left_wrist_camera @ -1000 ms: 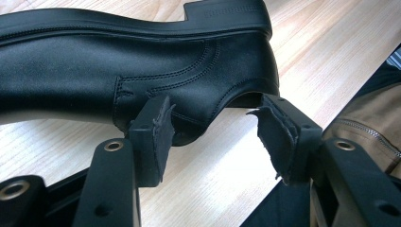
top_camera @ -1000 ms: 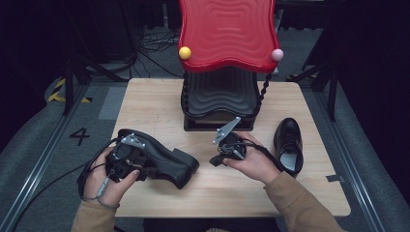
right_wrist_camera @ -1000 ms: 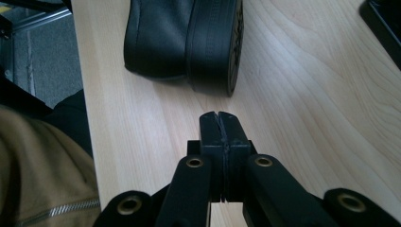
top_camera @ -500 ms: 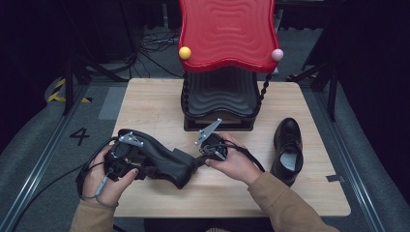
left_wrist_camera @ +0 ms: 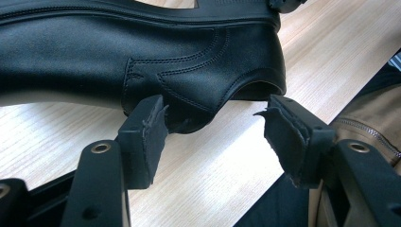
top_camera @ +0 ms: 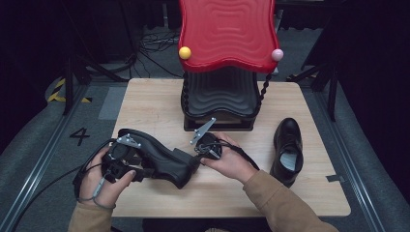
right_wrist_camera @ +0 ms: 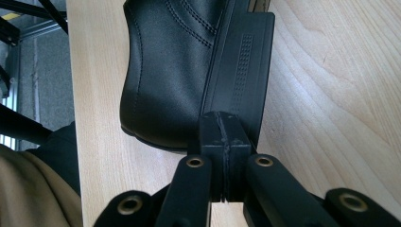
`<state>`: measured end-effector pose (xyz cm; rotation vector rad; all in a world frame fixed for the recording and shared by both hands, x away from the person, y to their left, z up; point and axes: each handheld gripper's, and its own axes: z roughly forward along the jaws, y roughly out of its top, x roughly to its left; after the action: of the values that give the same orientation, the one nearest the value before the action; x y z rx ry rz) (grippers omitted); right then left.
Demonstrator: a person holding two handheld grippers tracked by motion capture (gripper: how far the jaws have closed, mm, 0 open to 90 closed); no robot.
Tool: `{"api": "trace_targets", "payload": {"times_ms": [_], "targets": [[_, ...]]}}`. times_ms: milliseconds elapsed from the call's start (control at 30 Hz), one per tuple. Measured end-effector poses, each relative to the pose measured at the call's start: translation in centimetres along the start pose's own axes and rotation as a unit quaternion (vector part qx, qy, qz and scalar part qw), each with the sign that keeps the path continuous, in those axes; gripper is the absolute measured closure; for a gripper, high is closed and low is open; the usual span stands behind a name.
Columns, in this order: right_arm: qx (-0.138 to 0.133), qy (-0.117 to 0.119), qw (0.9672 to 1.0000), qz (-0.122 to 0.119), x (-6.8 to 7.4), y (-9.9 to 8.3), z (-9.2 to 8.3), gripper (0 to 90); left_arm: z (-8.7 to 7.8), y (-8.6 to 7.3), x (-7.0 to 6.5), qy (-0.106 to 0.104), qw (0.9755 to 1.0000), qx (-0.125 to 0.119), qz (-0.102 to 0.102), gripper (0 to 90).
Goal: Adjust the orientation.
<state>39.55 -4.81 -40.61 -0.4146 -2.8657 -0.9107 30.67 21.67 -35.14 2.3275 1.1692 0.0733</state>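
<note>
A black leather shoe (top_camera: 162,162) lies on its side at the table's front left, its heel toward the middle. My left gripper (top_camera: 126,155) is at the shoe's upper. In the left gripper view it (left_wrist_camera: 217,132) is open, and its worn pads (left_wrist_camera: 146,137) flank the shoe's collar (left_wrist_camera: 198,80) just ahead. My right gripper (top_camera: 197,154) is at the heel end. In the right gripper view it (right_wrist_camera: 222,137) is shut, pads pressed together against the heel sole (right_wrist_camera: 241,61), with nothing visible between them. A second black shoe (top_camera: 287,150) stands upright at the right.
A red wavy panel on a black stand (top_camera: 220,96) occupies the table's back centre, with a yellow ball (top_camera: 184,52) and a pink ball (top_camera: 276,54) at its corners. The wooden table (top_camera: 154,104) ends in a dark floor on all sides. A tan sleeve (top_camera: 280,203) crosses the front.
My right gripper has moved left from beside the right-hand shoe to the heel of the left-hand shoe. The left gripper and that shoe have barely shifted.
</note>
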Motion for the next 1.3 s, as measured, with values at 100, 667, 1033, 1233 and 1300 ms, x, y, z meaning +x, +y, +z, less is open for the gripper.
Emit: {"api": "trace_targets", "payload": {"times_ms": [100,667,1033,1233,1300], "targets": [[-0.002,-0.004,1.0000,0.003,-0.3,-0.1,-0.1,90.0,-0.1,0.0,-0.1,0.000,1.0000,0.001,0.003,40.1],[-0.002,-0.106,0.9935,0.043,-2.9,-0.7,-1.1,90.0,0.0,0.0,0.0,0.001,1.0000,0.001,0.005,40.0],[-0.005,-0.146,0.9867,0.072,-3.6,-2.7,-4.5,83.4,0.4,0.6,-0.2,-0.005,0.9999,0.005,0.009,39.9],[-0.001,-0.106,0.9936,0.040,-2.6,-2.0,-5.3,73.6,0.4,0.8,-0.2,-0.008,0.9999,0.006,0.012,39.9],[-0.002,-0.103,0.9945,0.022,-1.8,-1.4,-5.5,70.0,0.6,0.8,-0.2,-0.009,0.9998,0.010,0.013,39.9]]}}
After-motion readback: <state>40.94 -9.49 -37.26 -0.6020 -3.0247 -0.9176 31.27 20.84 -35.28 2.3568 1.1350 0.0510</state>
